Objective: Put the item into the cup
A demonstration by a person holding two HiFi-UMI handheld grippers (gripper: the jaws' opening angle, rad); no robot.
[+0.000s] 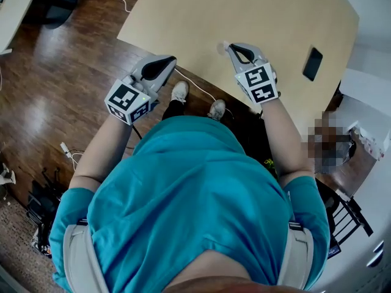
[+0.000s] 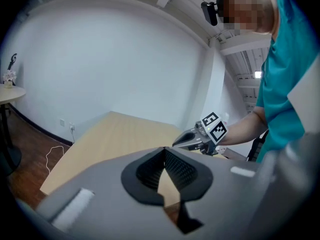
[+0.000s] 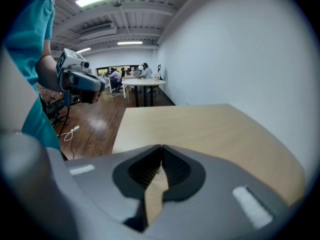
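Wooden table [image 1: 244, 11] lies before the closed left tool [image 1: 171, 60] and right tool [image 1: 228, 45].

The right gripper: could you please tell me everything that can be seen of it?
The right gripper is grey, plastic-looking, with black ribbed pads and a cube of black-and-white square markers at its back. Its jaws are together with nothing between them. It is held tilted downward above the light wooden table, near its edge, apparently clear of it.
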